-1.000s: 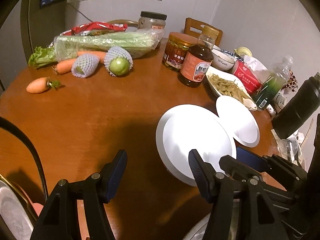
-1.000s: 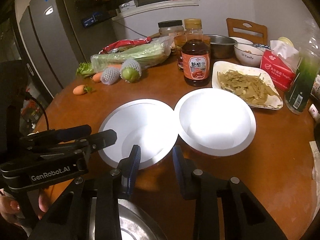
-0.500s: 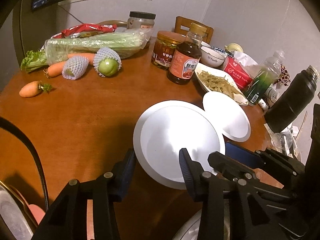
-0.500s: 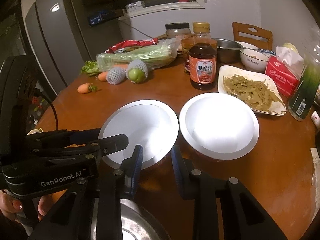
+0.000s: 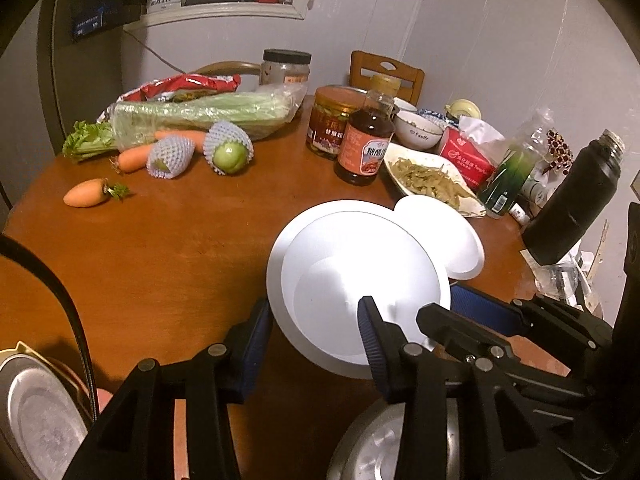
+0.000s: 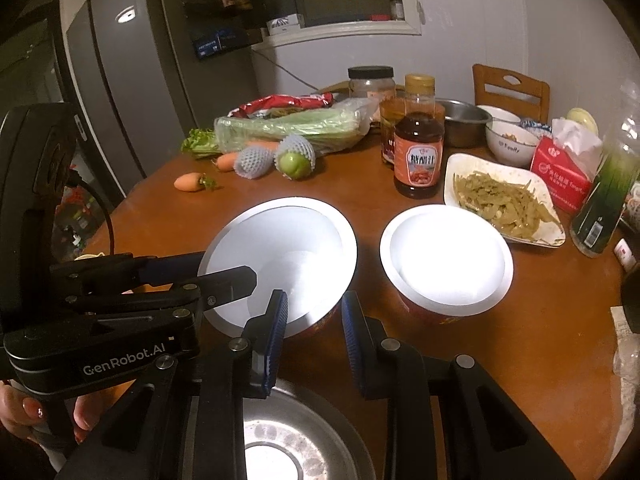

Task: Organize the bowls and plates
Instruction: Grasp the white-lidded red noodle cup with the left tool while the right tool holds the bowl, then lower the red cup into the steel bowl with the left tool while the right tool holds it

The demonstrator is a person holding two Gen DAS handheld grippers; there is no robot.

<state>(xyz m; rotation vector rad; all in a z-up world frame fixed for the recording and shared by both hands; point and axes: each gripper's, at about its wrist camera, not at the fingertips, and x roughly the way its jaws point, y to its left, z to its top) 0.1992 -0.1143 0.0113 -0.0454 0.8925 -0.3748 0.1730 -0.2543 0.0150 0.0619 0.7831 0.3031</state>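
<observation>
Both grippers grip the left bowl (image 6: 280,256): left gripper (image 5: 316,332) just closing on its left rim, right gripper (image 6: 314,320) clamped on its near rim.

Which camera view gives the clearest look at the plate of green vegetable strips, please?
The right wrist view shows the plate of green vegetable strips best: its whole rim and contents are visible behind the right-hand white bowl. In the left wrist view the plate appears smaller and foreshortened, its near edge hidden by a white bowl.
</observation>
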